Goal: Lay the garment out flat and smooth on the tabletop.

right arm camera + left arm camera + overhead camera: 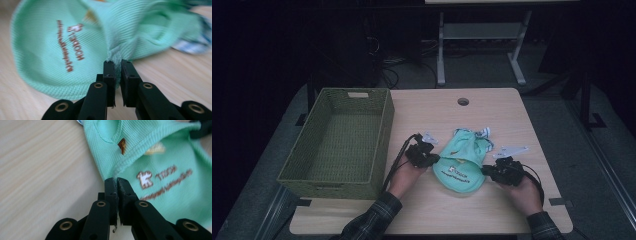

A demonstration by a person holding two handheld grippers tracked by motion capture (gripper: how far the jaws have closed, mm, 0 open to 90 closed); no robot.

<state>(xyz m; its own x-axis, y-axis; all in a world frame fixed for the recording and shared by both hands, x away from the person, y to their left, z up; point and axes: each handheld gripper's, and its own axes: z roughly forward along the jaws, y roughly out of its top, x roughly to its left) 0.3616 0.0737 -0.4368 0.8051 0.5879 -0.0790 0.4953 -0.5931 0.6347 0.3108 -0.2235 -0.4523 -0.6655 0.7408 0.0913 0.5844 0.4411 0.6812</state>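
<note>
Left hand-held gripper [117, 181] and right hand-held gripper [117, 62] — both clamped on ribbed mint mesh shirt [460, 161] edges.

Green woven basket [337, 145] on wooden table [492, 115].

High view dim, underexposed; room beyond table [512, 107] far edge near black. Both gripper views bright, evenly lit, soft shadows. Mint garment [75, 37] blurred toward upper corners; print [162, 180] soft, out of focus.
</note>
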